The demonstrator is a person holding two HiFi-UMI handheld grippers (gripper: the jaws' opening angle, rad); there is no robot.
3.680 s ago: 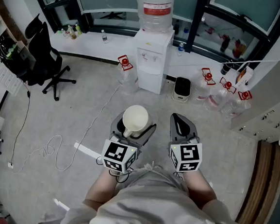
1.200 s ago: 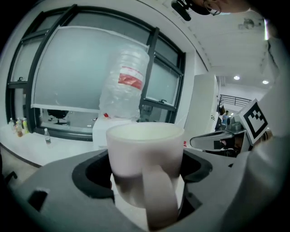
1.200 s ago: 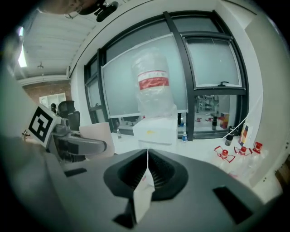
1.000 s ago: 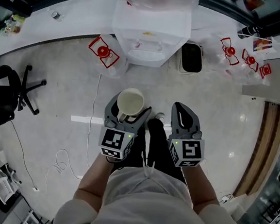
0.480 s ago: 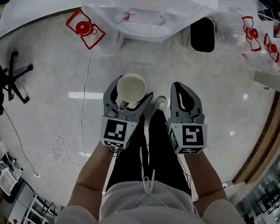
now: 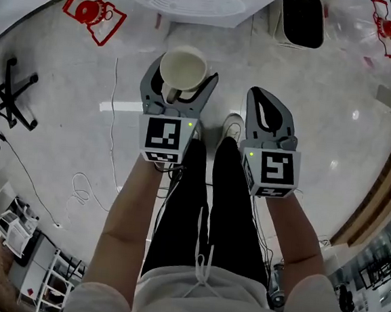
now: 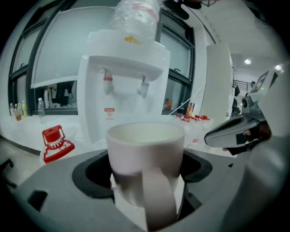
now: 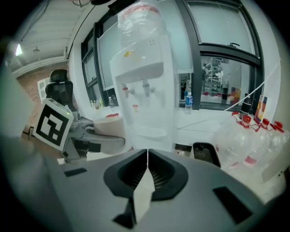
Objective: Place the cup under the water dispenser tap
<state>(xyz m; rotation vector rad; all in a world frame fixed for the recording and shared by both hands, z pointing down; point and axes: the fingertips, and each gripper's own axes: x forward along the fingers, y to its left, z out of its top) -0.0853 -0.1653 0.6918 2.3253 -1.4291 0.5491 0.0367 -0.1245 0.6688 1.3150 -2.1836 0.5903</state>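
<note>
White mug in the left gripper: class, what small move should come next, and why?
Probably carry the white mug straight forward toward the water dispenser. The left gripper grips it upright, handle toward the gripper, but the mug sits short of the dispenser. The taps show ahead, beyond its rim, so it is not under either one yet.

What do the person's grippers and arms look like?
The left gripper and right gripper are grey, with curved, black-lined jaws. Each bears a white cube with black square markers and a green light. Forearms are bare; the sleeves are pale grey.
</note>
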